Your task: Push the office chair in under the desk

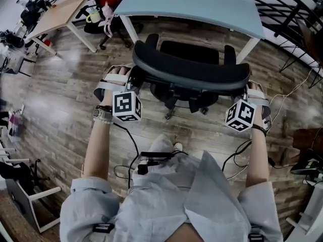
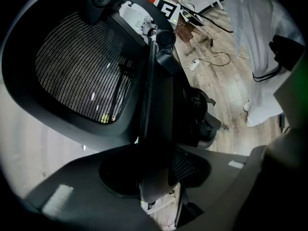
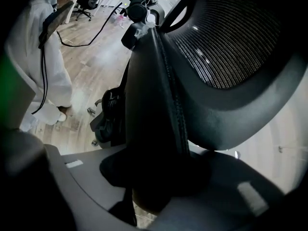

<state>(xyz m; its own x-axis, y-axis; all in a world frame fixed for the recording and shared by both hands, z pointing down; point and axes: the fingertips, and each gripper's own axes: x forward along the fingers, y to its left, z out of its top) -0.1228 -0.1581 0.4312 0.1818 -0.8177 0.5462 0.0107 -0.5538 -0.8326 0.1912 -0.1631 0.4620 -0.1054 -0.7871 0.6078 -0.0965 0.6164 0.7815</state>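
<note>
A black office chair stands in front of a light blue desk (image 1: 202, 6), with its seat (image 1: 189, 52) partly under the desktop. In the head view its curved backrest (image 1: 192, 69) runs across the middle. My left gripper (image 1: 132, 82) is shut on the backrest's left end, and my right gripper (image 1: 248, 88) is shut on its right end. In the left gripper view the backrest's edge (image 2: 154, 105) passes between the jaws of the left gripper (image 2: 154, 177), beside the mesh (image 2: 82, 66). In the right gripper view the padded edge (image 3: 154, 105) fills the jaws of the right gripper (image 3: 149, 177).
A wooden desk (image 1: 55, 11) and a second chair (image 1: 101, 19) stand at the far left. Black cables (image 1: 126, 155) trail over the plank floor near my feet. A black metal rack (image 1: 298, 29) is at the right, a white frame (image 1: 35, 195) at the lower left.
</note>
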